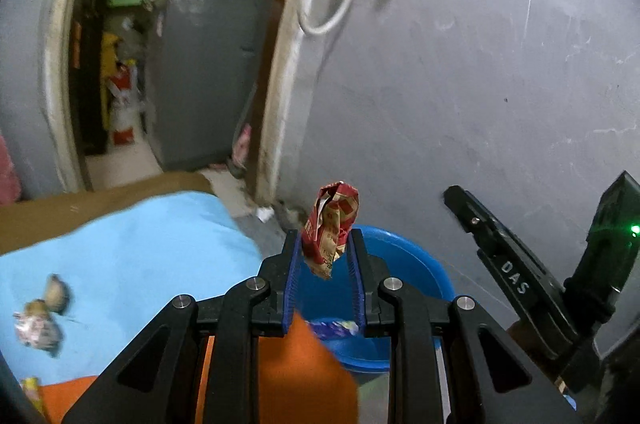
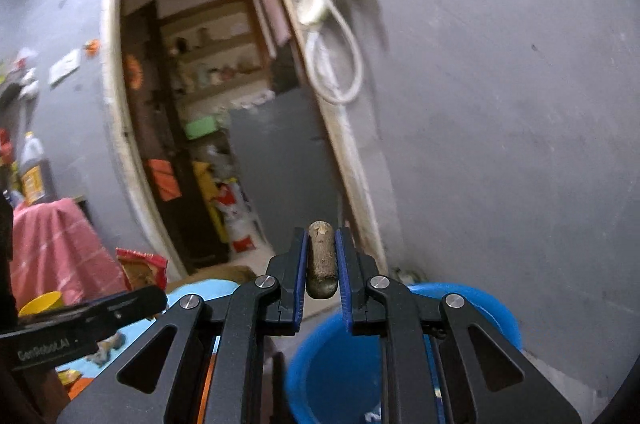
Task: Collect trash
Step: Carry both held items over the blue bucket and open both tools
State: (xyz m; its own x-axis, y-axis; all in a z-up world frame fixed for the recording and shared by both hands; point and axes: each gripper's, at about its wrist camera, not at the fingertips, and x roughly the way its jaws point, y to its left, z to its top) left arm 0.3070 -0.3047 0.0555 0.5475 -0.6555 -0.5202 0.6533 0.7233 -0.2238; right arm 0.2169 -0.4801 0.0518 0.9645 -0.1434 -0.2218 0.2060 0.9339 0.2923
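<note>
My left gripper [image 1: 325,244] is shut on a crumpled red and tan wrapper [image 1: 331,224], held above the near rim of a blue plastic tub [image 1: 412,264]. The right gripper [image 2: 321,244] is shut on a brownish cylinder-shaped scrap [image 2: 321,260], just over the tub [image 2: 332,360], which lies below and ahead of it. Inside the tub a blue and white wrapper [image 1: 334,329] lies on the bottom. The right gripper [image 1: 504,264] shows at the right edge of the left wrist view. More crumpled scraps [image 1: 40,320] lie on the light blue cloth [image 1: 140,248].
A grey wall [image 1: 460,84] stands right behind the tub. A doorway [image 2: 192,104] to its left opens onto shelves and a grey cabinet [image 1: 208,80]. An orange cloth [image 1: 296,376] lies under the left gripper. A pink cloth [image 2: 52,244] and a yellow bowl [image 2: 42,302] sit far left.
</note>
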